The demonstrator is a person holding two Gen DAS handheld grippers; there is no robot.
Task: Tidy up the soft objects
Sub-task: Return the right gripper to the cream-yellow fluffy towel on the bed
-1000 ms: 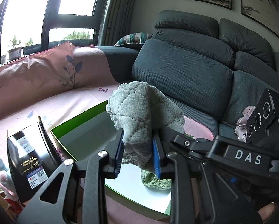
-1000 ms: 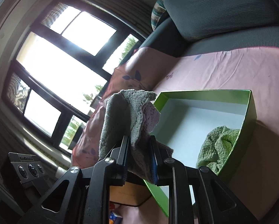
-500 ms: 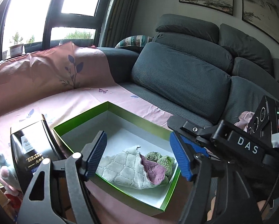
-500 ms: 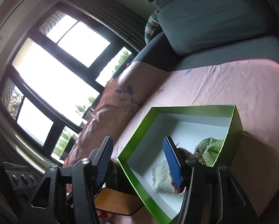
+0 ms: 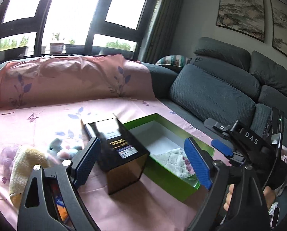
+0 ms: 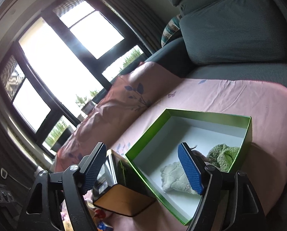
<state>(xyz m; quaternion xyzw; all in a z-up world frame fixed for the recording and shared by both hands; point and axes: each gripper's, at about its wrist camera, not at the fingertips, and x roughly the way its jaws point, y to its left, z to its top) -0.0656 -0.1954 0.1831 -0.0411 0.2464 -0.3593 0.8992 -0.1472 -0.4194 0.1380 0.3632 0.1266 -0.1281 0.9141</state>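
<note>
My green box [image 6: 206, 113] holds a white cloth [image 6: 174, 179] and, at its 2 o'clock, a green cloth [image 6: 223, 156]. A black tin [image 5: 116, 148] touches the box at 9 o'clock. Left gripper [image 5: 141, 165] and right gripper [image 6: 141, 173]: jaws wide, empty. Yellow towel [image 5: 23, 165] lies on the pink sheet [image 5: 56, 119]; grey sofa [image 5: 220, 88] behind.

- Daylight is pouring through the windows [image 5: 70, 15], blowing them out white.
- Fisheye bending is curving the edges, and corners are darkening.
- The toys [image 5: 62, 150] are looking blurred.

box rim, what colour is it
Bright green box rim, clearest in the right wrist view.
</note>
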